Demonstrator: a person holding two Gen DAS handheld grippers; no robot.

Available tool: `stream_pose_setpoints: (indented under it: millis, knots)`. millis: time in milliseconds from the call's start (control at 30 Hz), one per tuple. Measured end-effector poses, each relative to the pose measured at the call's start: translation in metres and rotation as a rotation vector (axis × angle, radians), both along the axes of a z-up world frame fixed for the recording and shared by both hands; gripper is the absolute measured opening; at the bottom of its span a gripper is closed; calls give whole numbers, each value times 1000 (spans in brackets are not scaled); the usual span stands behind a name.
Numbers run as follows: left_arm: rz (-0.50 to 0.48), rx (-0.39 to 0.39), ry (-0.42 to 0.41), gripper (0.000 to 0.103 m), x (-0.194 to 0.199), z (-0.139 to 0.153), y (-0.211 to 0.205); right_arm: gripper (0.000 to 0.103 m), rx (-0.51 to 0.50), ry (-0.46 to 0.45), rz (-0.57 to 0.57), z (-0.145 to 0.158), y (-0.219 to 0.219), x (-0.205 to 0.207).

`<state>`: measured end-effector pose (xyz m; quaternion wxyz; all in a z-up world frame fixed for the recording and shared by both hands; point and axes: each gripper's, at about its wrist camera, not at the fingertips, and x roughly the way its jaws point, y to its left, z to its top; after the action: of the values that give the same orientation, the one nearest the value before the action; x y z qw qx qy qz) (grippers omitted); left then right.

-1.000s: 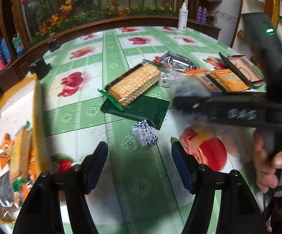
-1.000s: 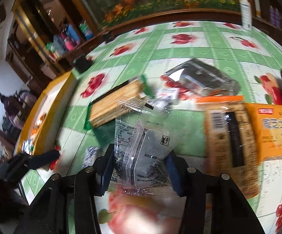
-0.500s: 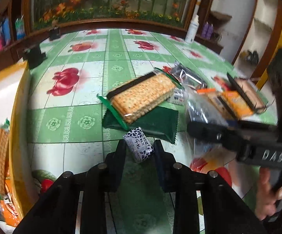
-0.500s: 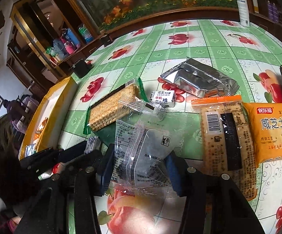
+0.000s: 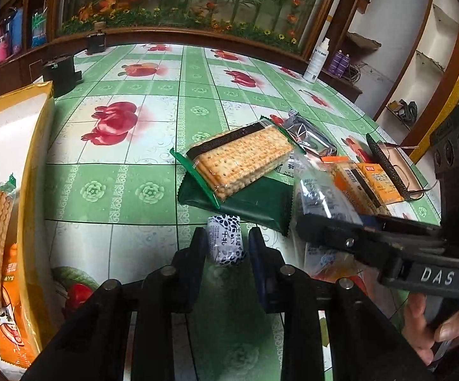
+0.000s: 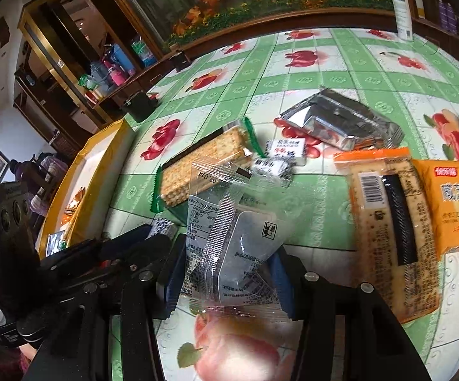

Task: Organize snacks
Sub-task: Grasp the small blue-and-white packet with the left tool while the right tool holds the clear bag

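My left gripper (image 5: pixel 226 247) is shut on a small blue-and-white patterned candy (image 5: pixel 225 243) just above the green tablecloth. My right gripper (image 6: pixel 226 270) is shut on a clear plastic snack packet (image 6: pixel 232 241) with a dark filling; it shows in the left wrist view (image 5: pixel 321 197) too. A cracker pack (image 5: pixel 242 158) lies on a dark green packet (image 5: pixel 248 203) beyond the left gripper. A yellow-rimmed tray (image 5: pixel 36 165) with several snacks stands at the left.
A silver foil pack (image 6: pixel 337 120), orange biscuit packs (image 6: pixel 391 222), and two small candies (image 6: pixel 288 150) lie on the table. A white spray bottle (image 6: pixel 402 6) and black boxes (image 5: pixel 61 73) stand at the far edge.
My left gripper moved forward and shut on the patterned candy. My right gripper kept hold of the clear packet and drew closer to the left gripper.
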<state>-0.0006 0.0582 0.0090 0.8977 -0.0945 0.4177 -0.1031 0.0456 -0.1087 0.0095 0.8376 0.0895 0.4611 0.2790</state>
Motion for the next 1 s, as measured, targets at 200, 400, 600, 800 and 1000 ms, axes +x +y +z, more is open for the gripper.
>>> stream_pose_setpoints:
  millis: [200,400,600,800,1000]
  knots:
    - [21,2,1,26,7,0,-1,54,-3,3,1,-1,3,0]
    - [16,11,0,26,8,0,-4,54,7,7,11,0,4,-5]
    - [23,-11,-8,26,6,1,1,54,27,-37,-40,10,-9,-5]
    - [33,-15,-34,26,2,4,2,54,60,-24,-86,9,-23,4]
    - [16,0,-58,26,-2,9,-1,54,66,-6,-92,5,-26,7]
